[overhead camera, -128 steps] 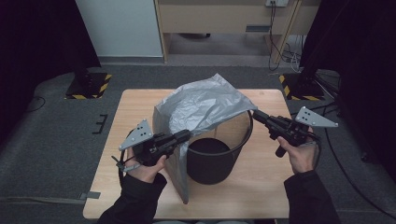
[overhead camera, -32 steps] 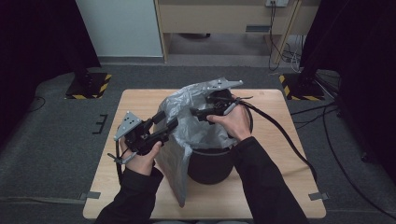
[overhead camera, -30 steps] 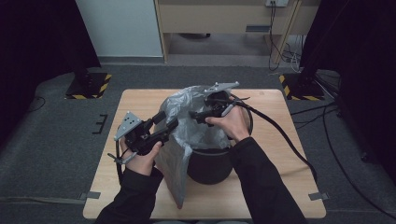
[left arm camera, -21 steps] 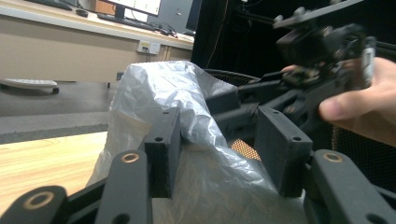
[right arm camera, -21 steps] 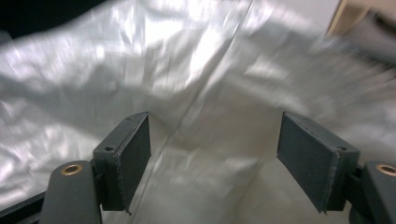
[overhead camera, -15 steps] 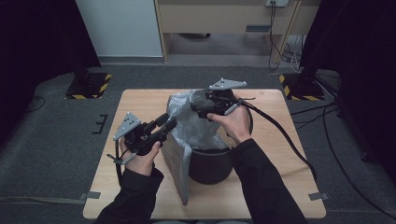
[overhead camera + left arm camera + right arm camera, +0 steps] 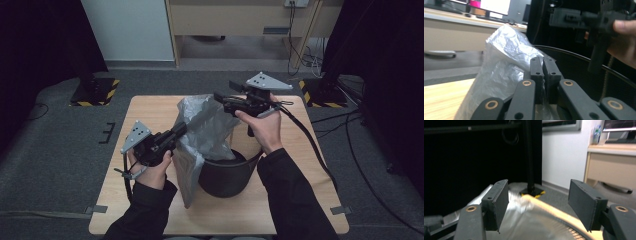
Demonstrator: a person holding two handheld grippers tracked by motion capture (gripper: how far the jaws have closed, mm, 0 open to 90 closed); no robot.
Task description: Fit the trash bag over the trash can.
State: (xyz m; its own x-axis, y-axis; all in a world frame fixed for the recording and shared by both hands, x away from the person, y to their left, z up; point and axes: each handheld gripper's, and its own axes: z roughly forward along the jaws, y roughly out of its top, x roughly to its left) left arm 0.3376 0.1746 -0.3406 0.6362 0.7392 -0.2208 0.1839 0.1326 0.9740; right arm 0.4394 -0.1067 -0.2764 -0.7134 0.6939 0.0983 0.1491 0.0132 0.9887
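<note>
Item: lining a bin with a bag, partly done.

Bin: round black mesh waste bin (image 7: 227, 172), upright on the pale wooden table (image 7: 150, 112), near its front middle. Its rim also shows in my left gripper view (image 7: 584, 60).

Bag: crumpled silver-grey plastic bin liner (image 7: 205, 130), standing up out of the bin on its left and far side, with one flap hanging down outside the bin's left wall toward the table. Its mouth is not spread around the rim; the near and right rim stand bare, and the bin's dark inside is open to view.

My left gripper (image 7: 176, 132): jaws pressed together with the bag's film pinched between them, at the bin's left edge; the left gripper view (image 7: 543, 75) shows the pads closed, plastic bunched around them.

My right gripper (image 7: 220, 97): raised above the bag's far top, jaws spread wide and holding nothing; in the right gripper view (image 7: 541, 202) the film lies below the gap.

Judged done: bag in the bin, one side held.
Judged left: catch the far edge, stretch the mouth over the whole rim, fold it down outside.
</note>
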